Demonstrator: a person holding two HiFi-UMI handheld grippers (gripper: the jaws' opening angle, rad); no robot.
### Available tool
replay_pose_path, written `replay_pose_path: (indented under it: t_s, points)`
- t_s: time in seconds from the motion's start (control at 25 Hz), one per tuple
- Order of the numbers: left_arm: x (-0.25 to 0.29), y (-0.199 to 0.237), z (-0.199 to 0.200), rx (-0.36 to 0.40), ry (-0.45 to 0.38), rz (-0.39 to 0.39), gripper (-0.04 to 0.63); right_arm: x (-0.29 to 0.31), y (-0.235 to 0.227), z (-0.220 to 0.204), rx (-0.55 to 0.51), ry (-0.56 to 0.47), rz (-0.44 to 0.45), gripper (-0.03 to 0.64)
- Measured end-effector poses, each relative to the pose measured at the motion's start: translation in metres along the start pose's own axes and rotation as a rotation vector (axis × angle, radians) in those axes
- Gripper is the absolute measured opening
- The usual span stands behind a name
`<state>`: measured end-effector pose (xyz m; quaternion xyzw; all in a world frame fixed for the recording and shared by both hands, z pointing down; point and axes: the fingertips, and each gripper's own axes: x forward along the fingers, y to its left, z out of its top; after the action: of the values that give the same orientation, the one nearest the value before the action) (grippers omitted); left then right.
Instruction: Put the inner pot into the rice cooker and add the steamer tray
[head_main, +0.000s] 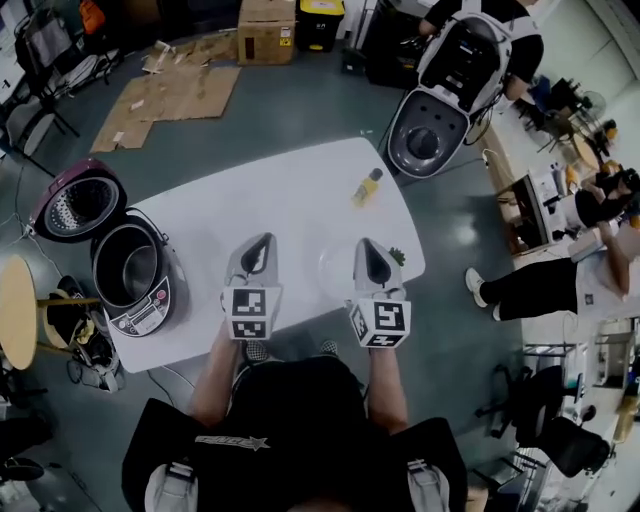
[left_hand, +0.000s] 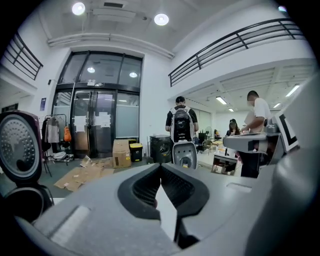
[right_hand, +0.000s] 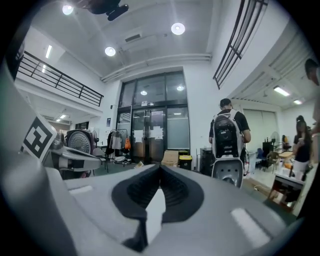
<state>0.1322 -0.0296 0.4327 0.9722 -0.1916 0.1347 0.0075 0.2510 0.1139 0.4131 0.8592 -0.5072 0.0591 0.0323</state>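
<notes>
The rice cooker (head_main: 135, 280) stands at the table's left end with its lid (head_main: 78, 203) swung open; a shiny metal wall shows inside it. A pale round translucent thing (head_main: 336, 272), perhaps the steamer tray, lies on the white table (head_main: 290, 190) between my grippers. My left gripper (head_main: 264, 242) and right gripper (head_main: 369, 246) hover side by side over the near edge. Both are shut with nothing between the jaws. In the left gripper view the jaws (left_hand: 160, 168) meet, and the cooker's lid (left_hand: 19, 150) is at the far left. In the right gripper view the gripper (right_hand: 160, 169) is also shut.
A yellow bottle (head_main: 367, 187) lies toward the table's far right, and a small green item (head_main: 397, 257) sits near the right gripper. Flattened cardboard (head_main: 165, 95) and boxes lie on the floor beyond. People stand at the right by a workbench, and a stool (head_main: 18, 310) stands left of the cooker.
</notes>
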Motion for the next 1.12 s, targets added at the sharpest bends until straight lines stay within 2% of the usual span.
replay_pose_path:
  t_s: [0.6, 0.76, 0.84, 0.88, 1.0, 1.12]
  points:
    - [0.054, -0.105, -0.027, 0.026, 0.088, -0.148, 0.011, -0.046, -0.102, -0.056, 0.076, 0.097, -0.155, 0.005]
    - [0.065, -0.125, -0.047, 0.002, 0.135, -0.174, 0.013, -0.053, -0.120, -0.084, 0.093, 0.161, -0.175, 0.005]
    - [0.069, -0.134, -0.060, -0.020, 0.172, -0.193, 0.020, -0.055, -0.125, -0.100, 0.106, 0.203, -0.174, 0.037]
    - [0.071, -0.139, -0.067, -0.029, 0.193, -0.205, 0.054, -0.056, -0.128, -0.108, 0.111, 0.222, -0.172, 0.045]
    - [0.076, -0.151, -0.093, -0.049, 0.258, -0.234, 0.164, -0.056, -0.132, -0.137, 0.134, 0.292, -0.153, 0.135]
    - [0.080, -0.157, -0.125, -0.066, 0.327, -0.238, 0.199, -0.056, -0.136, -0.168, 0.170, 0.358, -0.139, 0.155]
